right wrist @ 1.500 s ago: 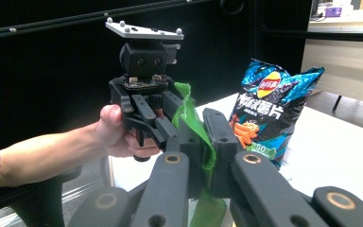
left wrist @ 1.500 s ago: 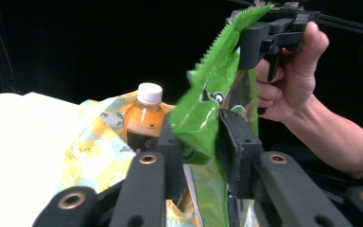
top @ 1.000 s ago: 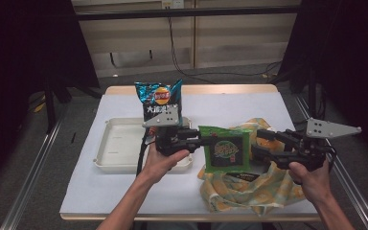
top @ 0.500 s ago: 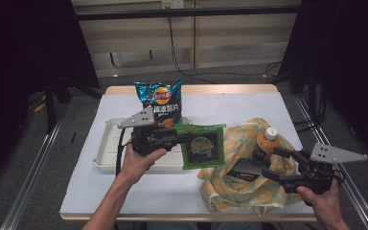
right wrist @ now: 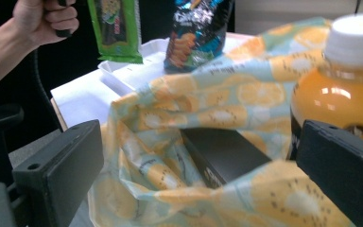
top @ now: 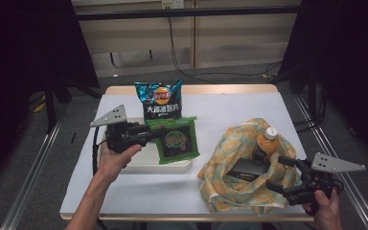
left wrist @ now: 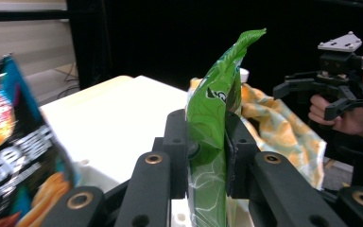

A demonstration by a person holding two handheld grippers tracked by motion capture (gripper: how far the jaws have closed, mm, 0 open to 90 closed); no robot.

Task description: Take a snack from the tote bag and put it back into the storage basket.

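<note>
Left hand-held gripper (top: 154, 134) pinching green packet (top: 176, 140) edge above tray (top: 139, 166); right hand-held gripper (top: 274, 175) jaws just spread wide, nothing clamped.

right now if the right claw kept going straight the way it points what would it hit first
Probably the rim of the yellow bag, which lies across the open right claw. Just past it sit the black box and, towards one jaw, the orange bottle; depth is hard to judge.

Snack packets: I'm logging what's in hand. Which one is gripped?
The green packet, clamped in the left gripper above the tray; the blue chip bag stands free behind.
</note>
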